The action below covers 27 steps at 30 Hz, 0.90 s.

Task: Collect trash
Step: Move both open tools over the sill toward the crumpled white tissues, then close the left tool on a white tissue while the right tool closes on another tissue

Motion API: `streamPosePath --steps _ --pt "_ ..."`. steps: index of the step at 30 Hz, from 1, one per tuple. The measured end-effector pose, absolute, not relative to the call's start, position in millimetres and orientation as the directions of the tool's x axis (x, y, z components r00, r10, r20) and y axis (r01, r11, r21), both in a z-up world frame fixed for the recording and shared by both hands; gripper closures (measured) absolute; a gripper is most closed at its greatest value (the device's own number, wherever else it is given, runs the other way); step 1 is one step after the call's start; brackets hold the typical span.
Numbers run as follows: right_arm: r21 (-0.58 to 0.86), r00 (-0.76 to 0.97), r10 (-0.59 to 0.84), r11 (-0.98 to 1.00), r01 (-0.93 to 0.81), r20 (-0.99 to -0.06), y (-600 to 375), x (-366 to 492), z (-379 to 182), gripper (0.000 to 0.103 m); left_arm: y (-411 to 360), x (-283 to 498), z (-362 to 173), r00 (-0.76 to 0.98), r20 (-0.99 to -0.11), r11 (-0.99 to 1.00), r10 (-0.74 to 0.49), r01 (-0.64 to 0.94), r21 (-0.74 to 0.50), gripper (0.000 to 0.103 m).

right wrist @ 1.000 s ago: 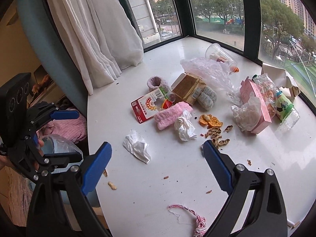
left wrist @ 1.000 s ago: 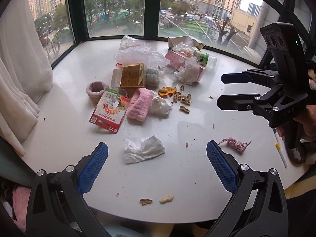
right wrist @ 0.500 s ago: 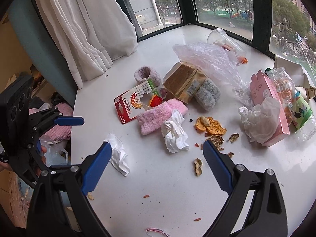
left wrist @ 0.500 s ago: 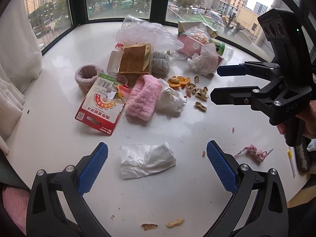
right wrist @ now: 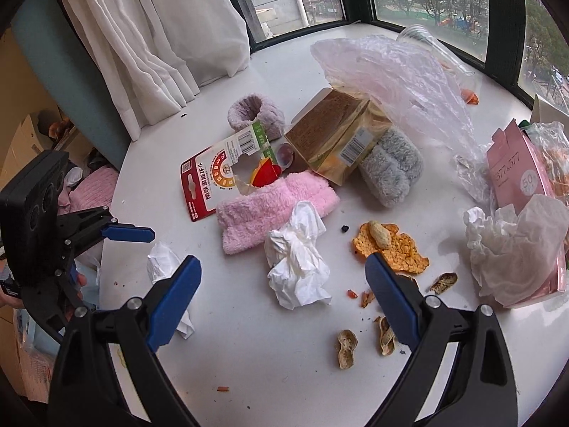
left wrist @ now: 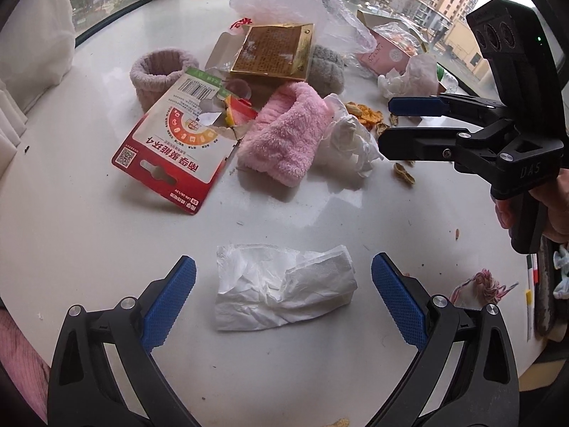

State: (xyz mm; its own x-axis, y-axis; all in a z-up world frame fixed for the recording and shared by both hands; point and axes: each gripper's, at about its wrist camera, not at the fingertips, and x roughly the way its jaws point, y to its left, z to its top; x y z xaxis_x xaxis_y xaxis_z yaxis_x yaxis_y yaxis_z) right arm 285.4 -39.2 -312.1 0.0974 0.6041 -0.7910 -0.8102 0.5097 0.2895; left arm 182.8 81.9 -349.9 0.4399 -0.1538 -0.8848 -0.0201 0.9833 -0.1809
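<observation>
Trash lies on a white round table (left wrist: 89, 235). A flat crumpled tissue (left wrist: 284, 288) lies right between the open jaws of my left gripper (left wrist: 282, 299). A second crumpled tissue (right wrist: 298, 259) lies between the open jaws of my right gripper (right wrist: 282, 295), which also shows in the left wrist view (left wrist: 386, 121). The first tissue also shows in the right wrist view (right wrist: 161, 261) with my left gripper (right wrist: 142, 249) over it. A red card pack (left wrist: 174, 149), gold box (left wrist: 272, 51), orange peel (right wrist: 391, 249) and peanut shells (right wrist: 346, 348) lie around.
A pink fuzzy sock (left wrist: 284, 138), a grey sock (right wrist: 391, 167) and a knitted cuff (left wrist: 161, 71) lie among the trash. A plastic bag (right wrist: 391, 71), a pink carton (right wrist: 519, 178) and pink yarn (left wrist: 476, 286) are there. White curtains (right wrist: 160, 35) hang at the left.
Both grippers have moved forward and down toward the table. The flat tissue now sits between my left jaws and the balled tissue between my right jaws. Both stay open.
</observation>
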Motion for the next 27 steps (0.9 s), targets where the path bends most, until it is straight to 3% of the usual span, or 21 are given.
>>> streamPosePath --steps 1,2,4,7,9,12,13,14,20,27 --pt "0.294 0.092 0.605 0.508 -0.81 -0.791 -38 287 -315 0.014 82 182 -352 0.438 -0.886 0.983 -0.154 -0.024 -0.182 0.011" --pt "0.299 0.084 0.605 0.505 -0.809 -0.792 -36 287 -317 0.025 82 182 -355 0.432 -0.889 0.983 -0.152 -0.027 -0.181 0.015" --pt "0.303 0.075 0.595 0.509 -0.806 -0.8 -33 290 -323 0.034 82 182 -360 0.421 -0.894 0.982 -0.154 -0.034 -0.185 0.021" --pt "0.308 0.066 0.586 0.516 -0.799 -0.808 -32 291 -331 0.035 83 182 -366 0.414 -0.898 0.982 -0.149 -0.047 -0.184 0.025" --pt "0.306 0.061 0.579 0.514 -0.801 -0.813 -31 291 -334 0.043 83 182 -364 0.423 -0.895 0.983 -0.138 -0.05 -0.175 0.03" --pt "0.299 0.056 0.565 0.515 -0.803 -0.823 -31 290 -338 0.062 82 185 -364 0.425 -0.895 0.983 -0.135 -0.053 -0.174 0.048" --pt "0.303 0.052 0.562 0.518 -0.8 -0.825 -31 291 -340 0.074 81 185 -364 0.425 -0.895 0.984 -0.132 -0.052 -0.17 0.057" --pt "0.304 0.055 0.563 0.523 -0.796 -0.824 -32 291 -340 0.078 81 186 -364 0.425 -0.896 0.985 -0.129 -0.052 -0.167 0.065" --pt "0.309 0.056 0.571 0.52 -0.796 -0.819 -35 289 -336 0.083 73 190 -363 0.428 -0.894 0.986 -0.132 -0.037 -0.163 0.09" --pt "0.315 0.066 0.582 0.528 -0.788 -0.81 -40 285 -320 0.085 72 191 -348 0.454 -0.879 0.984 -0.143 -0.031 -0.177 0.093"
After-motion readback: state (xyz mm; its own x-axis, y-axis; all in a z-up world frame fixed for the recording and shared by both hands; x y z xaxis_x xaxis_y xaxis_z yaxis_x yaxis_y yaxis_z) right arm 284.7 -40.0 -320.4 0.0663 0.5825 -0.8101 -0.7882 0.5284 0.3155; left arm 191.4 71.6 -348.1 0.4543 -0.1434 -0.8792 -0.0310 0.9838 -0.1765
